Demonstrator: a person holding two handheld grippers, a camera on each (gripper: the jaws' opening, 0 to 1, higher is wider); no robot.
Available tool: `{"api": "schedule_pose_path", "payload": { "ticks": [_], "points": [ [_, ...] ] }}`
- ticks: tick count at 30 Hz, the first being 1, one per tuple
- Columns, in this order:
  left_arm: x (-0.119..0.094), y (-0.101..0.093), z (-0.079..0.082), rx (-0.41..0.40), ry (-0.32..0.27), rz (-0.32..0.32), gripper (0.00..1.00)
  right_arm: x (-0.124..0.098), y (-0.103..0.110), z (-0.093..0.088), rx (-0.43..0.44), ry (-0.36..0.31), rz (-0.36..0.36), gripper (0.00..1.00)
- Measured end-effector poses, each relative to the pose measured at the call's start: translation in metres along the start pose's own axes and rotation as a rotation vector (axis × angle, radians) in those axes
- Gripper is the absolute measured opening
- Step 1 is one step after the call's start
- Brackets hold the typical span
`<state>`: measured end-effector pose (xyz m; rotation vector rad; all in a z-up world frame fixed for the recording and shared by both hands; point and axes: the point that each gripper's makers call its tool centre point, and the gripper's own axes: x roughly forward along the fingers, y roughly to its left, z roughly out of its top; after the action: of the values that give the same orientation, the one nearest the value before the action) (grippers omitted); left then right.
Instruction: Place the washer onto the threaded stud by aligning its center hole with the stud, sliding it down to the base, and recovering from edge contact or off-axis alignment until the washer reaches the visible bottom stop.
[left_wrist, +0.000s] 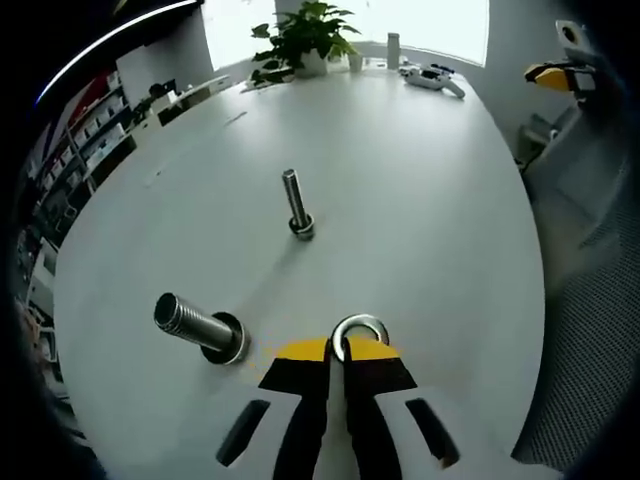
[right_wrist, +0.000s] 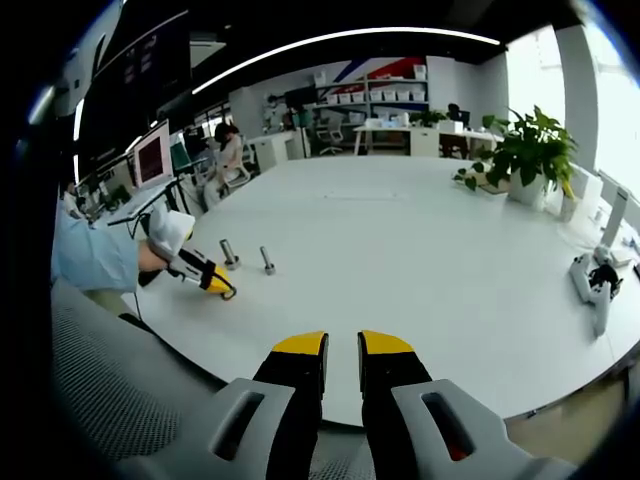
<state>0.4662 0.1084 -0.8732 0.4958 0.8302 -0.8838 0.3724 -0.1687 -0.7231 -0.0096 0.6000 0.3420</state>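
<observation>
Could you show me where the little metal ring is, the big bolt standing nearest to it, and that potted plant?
washer (left_wrist: 360, 333): left gripper view, on the ring's rim above the jaw tips.
large threaded stud (left_wrist: 192, 322): left gripper view, mid-shaft.
potted plant (left_wrist: 305, 32): left gripper view, on its leaves.

Bright window glare, fisheye-warped edges

In the left gripper view the lower arc of the washer (left_wrist: 360, 334) is hidden between the tips of the left gripper (left_wrist: 338, 352), so how far the jaws overlap its ring cannot be told. In the right gripper view the left gripper (right_wrist: 222, 288) and the two threaded studs (right_wrist: 229, 253) are too small to make out; a ring at its yellow tips is perhaps the washer, and a sleeve (right_wrist: 92, 255) is cut off at the view's edge
</observation>
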Motion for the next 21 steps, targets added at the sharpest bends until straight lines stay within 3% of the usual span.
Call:
{"api": "schedule_pose_path", "payload": {
  "ticks": [10,21],
  "points": [
    [-0.018,0.007,0.012,-0.069,-0.045,0.026,0.01,0.0,-0.001,0.0,0.001,-0.007,-0.003,0.14],
    [-0.055,0.045,0.037,-0.102,-0.103,0.113,0.01,0.0,-0.001,0.0,0.002,-0.01,0.002,0.14]
  ]
}}
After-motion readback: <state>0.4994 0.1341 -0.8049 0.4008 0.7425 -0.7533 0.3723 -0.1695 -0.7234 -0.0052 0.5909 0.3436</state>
